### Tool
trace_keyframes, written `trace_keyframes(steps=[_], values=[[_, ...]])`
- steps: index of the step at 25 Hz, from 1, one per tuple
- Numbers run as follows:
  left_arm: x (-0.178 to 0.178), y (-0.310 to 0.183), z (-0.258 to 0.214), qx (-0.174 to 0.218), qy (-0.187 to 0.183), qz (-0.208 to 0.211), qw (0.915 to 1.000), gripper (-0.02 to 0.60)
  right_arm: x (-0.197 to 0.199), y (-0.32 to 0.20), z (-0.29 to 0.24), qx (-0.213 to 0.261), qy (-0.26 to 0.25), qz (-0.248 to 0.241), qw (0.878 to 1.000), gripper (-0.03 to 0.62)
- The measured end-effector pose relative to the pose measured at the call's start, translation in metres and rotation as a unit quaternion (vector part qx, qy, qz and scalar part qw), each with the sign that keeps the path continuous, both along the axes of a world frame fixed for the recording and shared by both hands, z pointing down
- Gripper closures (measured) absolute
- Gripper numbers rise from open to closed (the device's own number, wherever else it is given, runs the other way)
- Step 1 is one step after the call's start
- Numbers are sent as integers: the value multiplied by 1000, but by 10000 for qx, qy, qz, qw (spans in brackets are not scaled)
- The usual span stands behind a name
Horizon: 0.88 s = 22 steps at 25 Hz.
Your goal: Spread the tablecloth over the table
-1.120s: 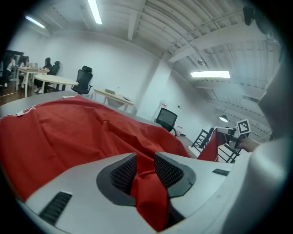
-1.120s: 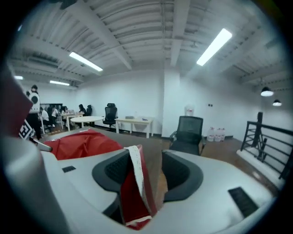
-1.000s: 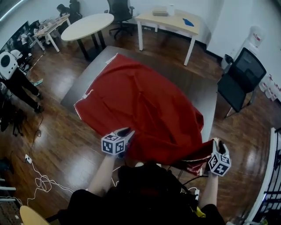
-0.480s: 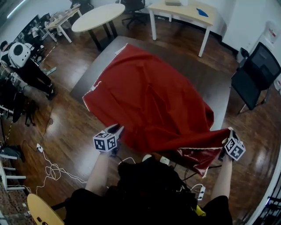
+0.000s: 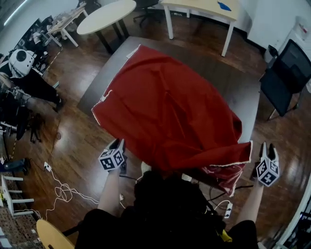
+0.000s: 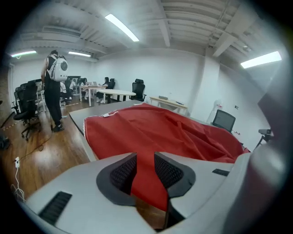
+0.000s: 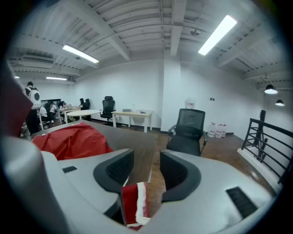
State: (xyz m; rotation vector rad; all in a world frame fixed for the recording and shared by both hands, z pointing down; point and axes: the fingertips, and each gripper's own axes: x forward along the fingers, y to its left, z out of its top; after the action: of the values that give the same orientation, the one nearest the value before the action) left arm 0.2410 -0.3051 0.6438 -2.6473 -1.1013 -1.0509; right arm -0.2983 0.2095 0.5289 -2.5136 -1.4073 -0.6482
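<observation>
Left tool [image 6: 145,159] released, tablecloth [image 5: 170,112] visible through gap. Right tool [image 7: 146,156] jaws just opening; only its view shows hem [image 7: 136,206] low between them, probably loose.

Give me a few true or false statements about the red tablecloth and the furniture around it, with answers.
1. The red fabric tablecloth covers the whole dark grey rectangular table. False: bare tabletop shows on the right and along the left edge.
2. A black office chair stands right of that table. True.
3. The round white table stands beside that chair. False: it is far off, at upper left.
4. The tablecloth's white-trimmed edge hangs over the table's near side. True.
</observation>
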Motion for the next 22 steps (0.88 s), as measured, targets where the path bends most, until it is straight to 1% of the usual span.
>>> trace_keyframes(steps=[2,4,6,9,10,11,13,15,16,18,19,20,21,22], values=[[24,0,8,174,81,71,9998,457,34,-31,2,15,26,-348,9994,408],[43,8,15,335,158,355,9987,457,82,-69,7,85,142,-735,9972,408],[57,21,19,493,290,875,9945,457,138,-113,19,274,351,-1114,9928,408],[84,34,30,796,489,1650,9819,457,226,-181,51,797,557,-1555,9830,408],[98,33,33,897,551,1821,9776,457,253,-205,60,922,526,-1683,9800,408],[115,29,34,983,620,1962,9737,456,278,-228,66,948,412,-1811,9780,408],[146,25,35,1045,685,2211,9672,456,324,-261,70,795,70,-2033,9759,408],[171,24,39,1039,618,2462,9616,445,361,-285,70,673,-81,-2160,9740,408],[180,22,43,1065,588,2591,9582,410,374,-297,69,663,-60,-2155,9742,408],[197,18,50,1201,631,2820,9498,408,383,-318,70,743,93,-1933,9783,408],[207,18,55,1309,670,2902,9456,408,379,-325,73,827,193,-1720,9814,408],[216,19,59,1439,694,2954,9419,395,371,-332,76,921,264,-1471,9845,408],[227,20,64,1586,712,2974,9388,371,361,-336,81,1000,272,-1227,9870,408],[237,22,69,1738,735,2969,9361,371,350,-340,85,1052,211,-1020,9890,408]])
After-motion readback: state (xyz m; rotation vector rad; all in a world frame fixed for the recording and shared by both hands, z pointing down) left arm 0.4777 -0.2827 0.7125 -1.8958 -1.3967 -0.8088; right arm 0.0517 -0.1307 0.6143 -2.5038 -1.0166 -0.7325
